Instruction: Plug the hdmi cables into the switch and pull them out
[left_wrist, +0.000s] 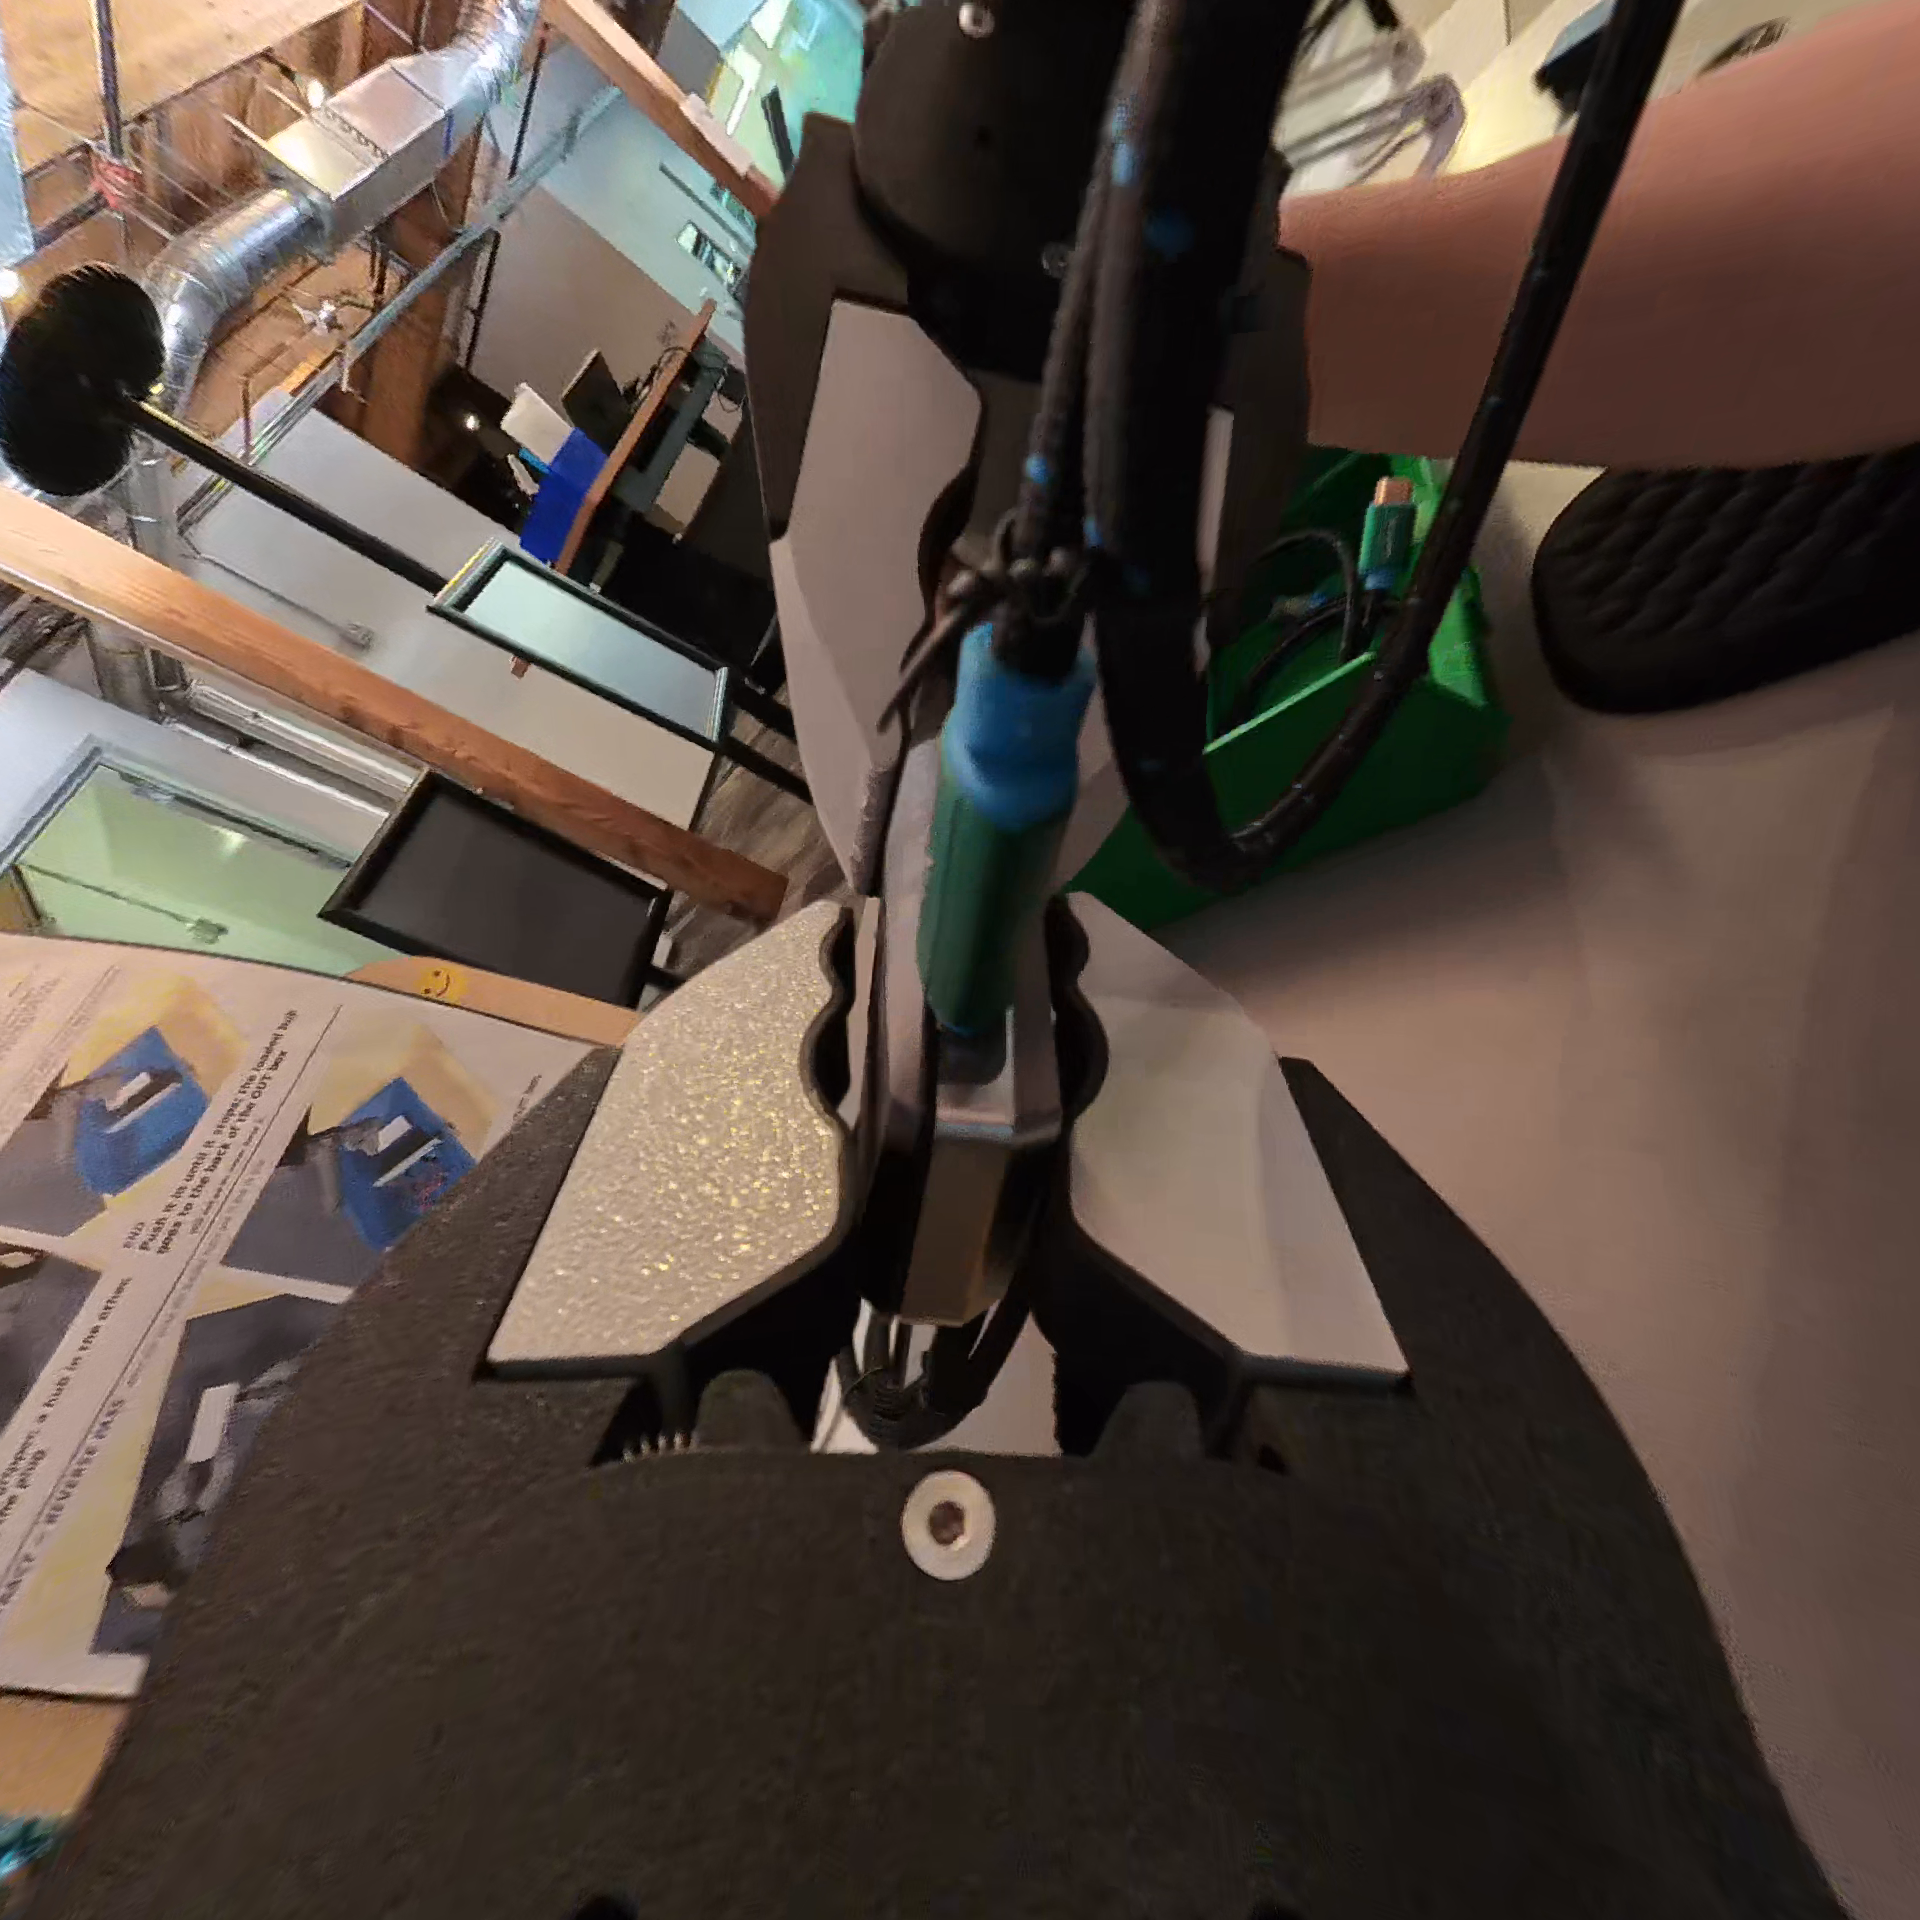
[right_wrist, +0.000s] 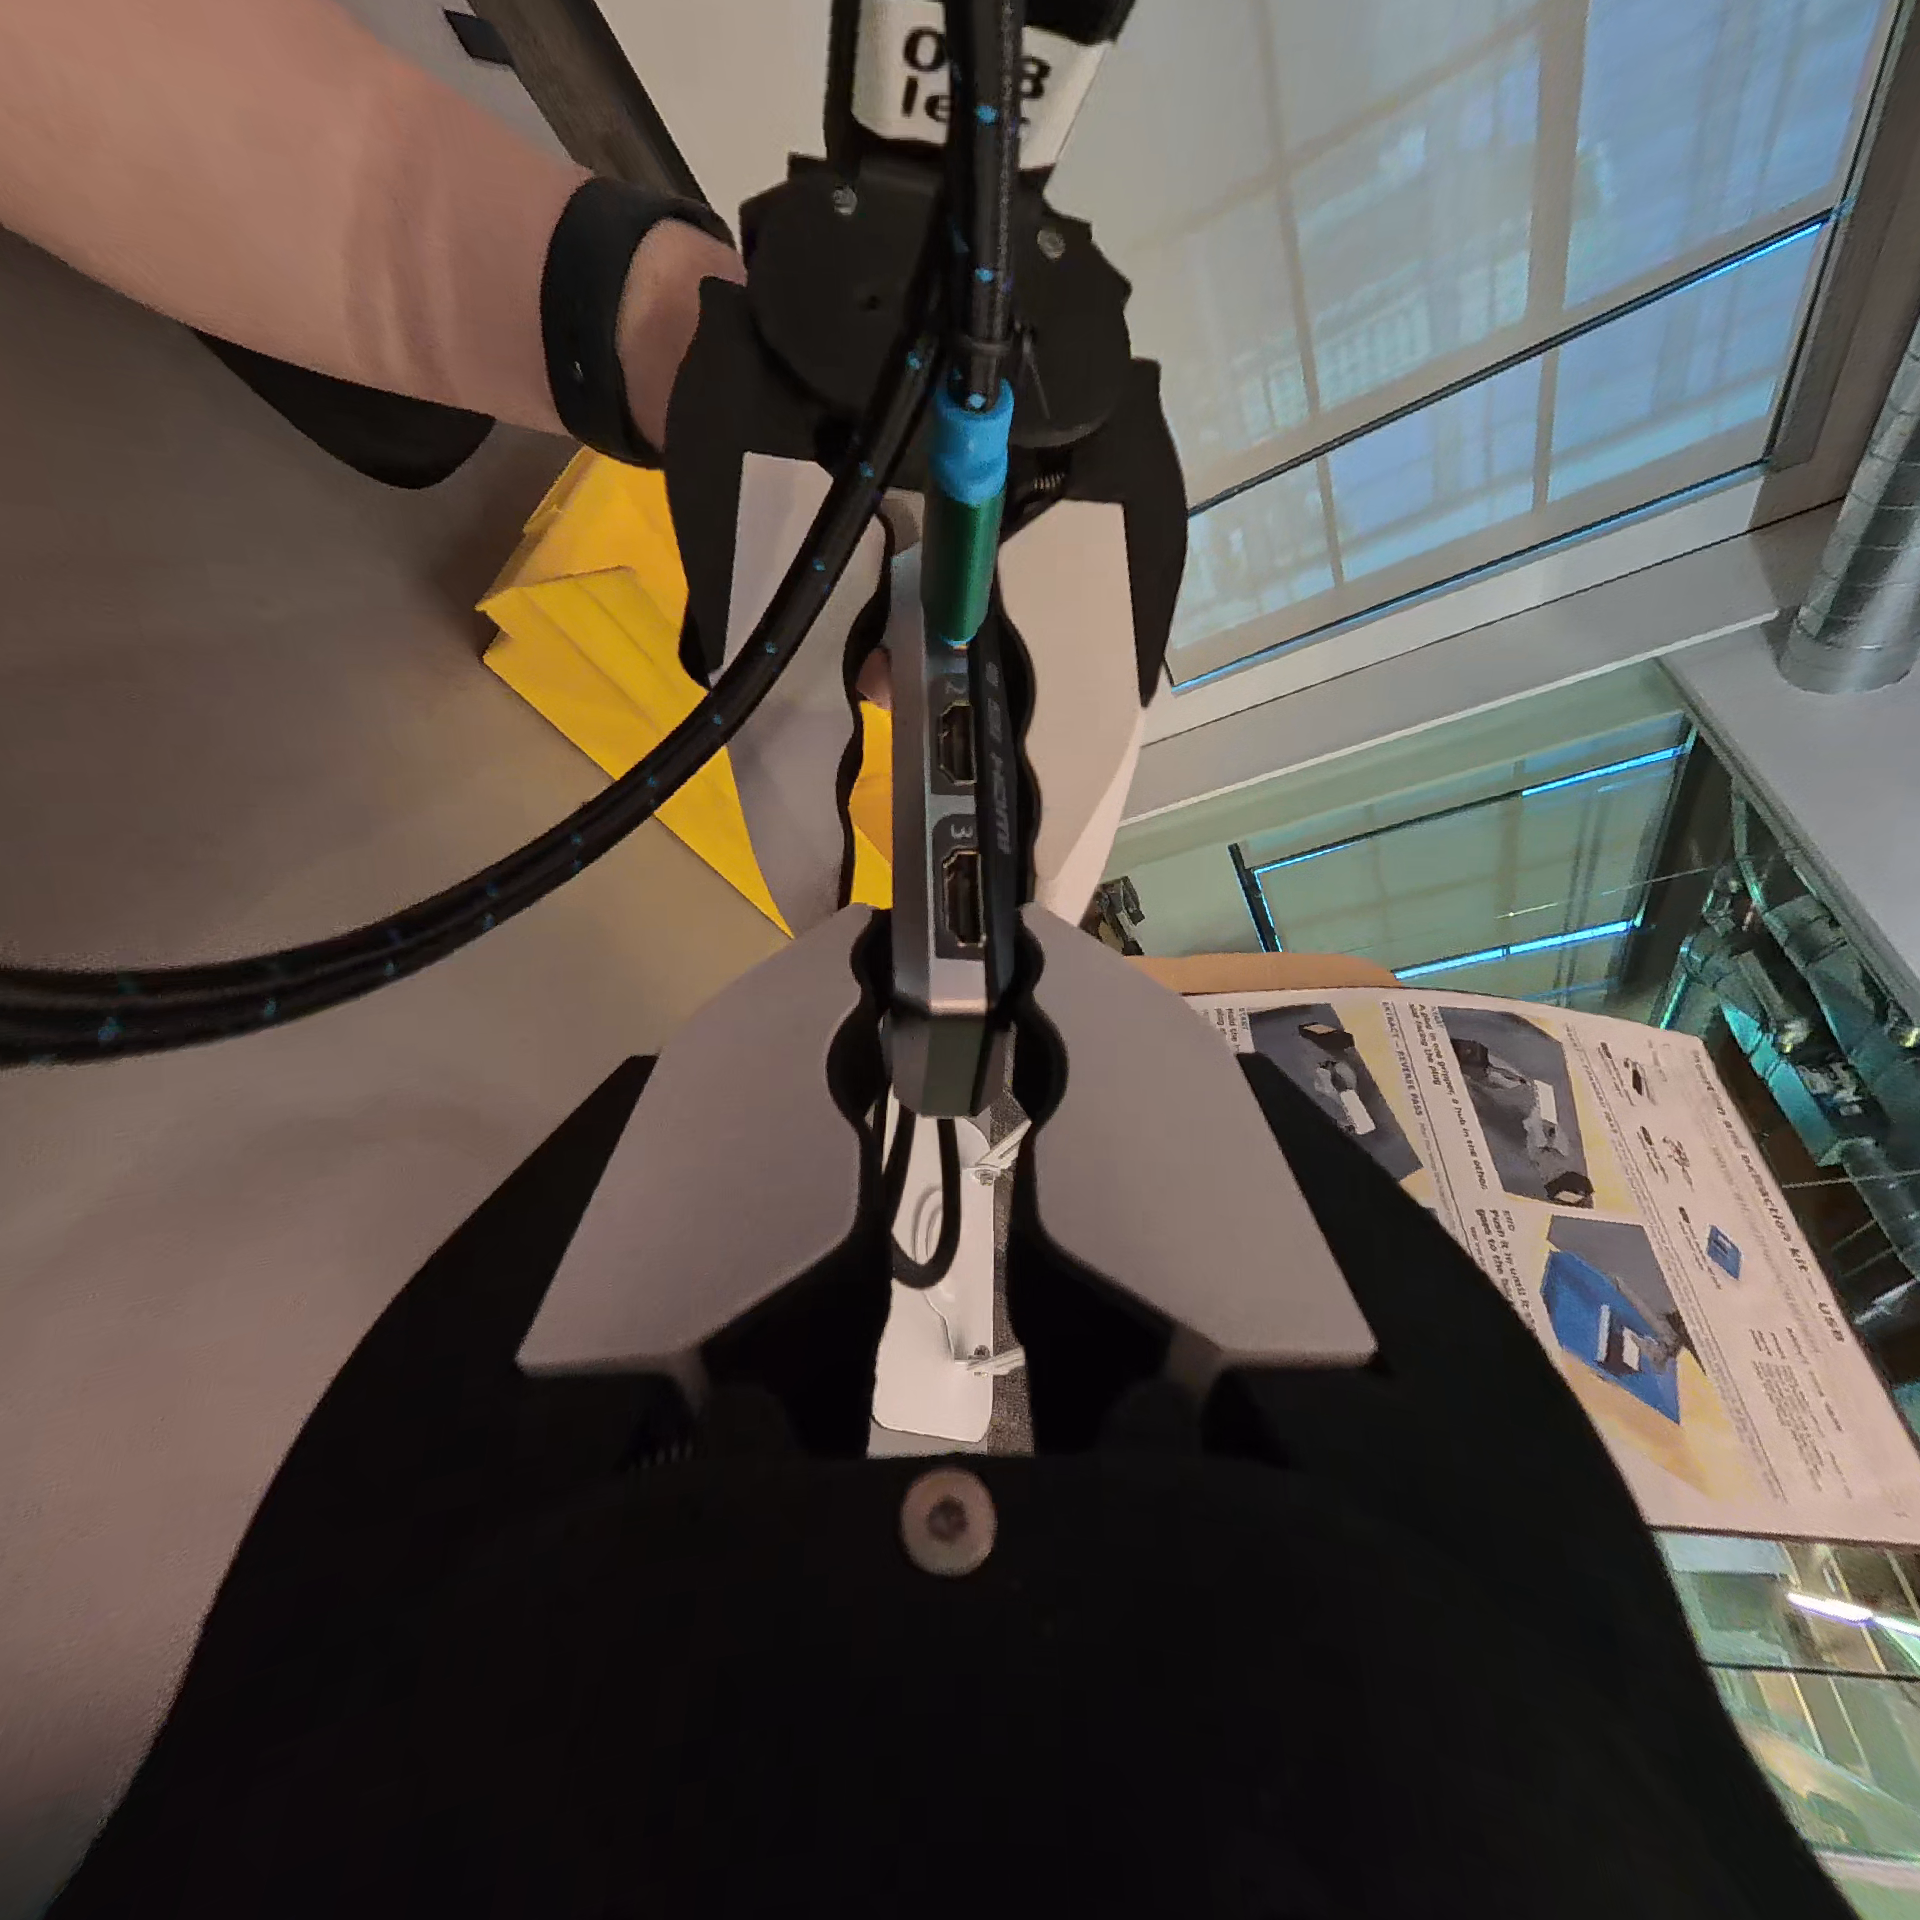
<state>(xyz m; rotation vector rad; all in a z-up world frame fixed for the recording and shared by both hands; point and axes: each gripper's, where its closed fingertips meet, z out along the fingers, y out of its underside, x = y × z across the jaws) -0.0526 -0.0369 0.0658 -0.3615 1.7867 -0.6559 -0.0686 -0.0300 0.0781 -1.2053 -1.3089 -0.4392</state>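
**Switch clamped, plug seated**

Left tool (left_wrist: 956, 935) closed on grey metal HDMI switch (left_wrist: 961, 1195). Right tool (right_wrist: 940, 925) closed on near end of same switch, tips almost meeting. Green-bodied plug (right_wrist: 964, 561) of black braided cable (right_wrist: 623, 810) seated in end port.

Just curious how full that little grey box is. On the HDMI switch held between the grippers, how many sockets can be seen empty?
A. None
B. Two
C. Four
B: in the right wrist view the HDMI switch shows two empty sockets, with the green HDMI plug sitting just beyond them.
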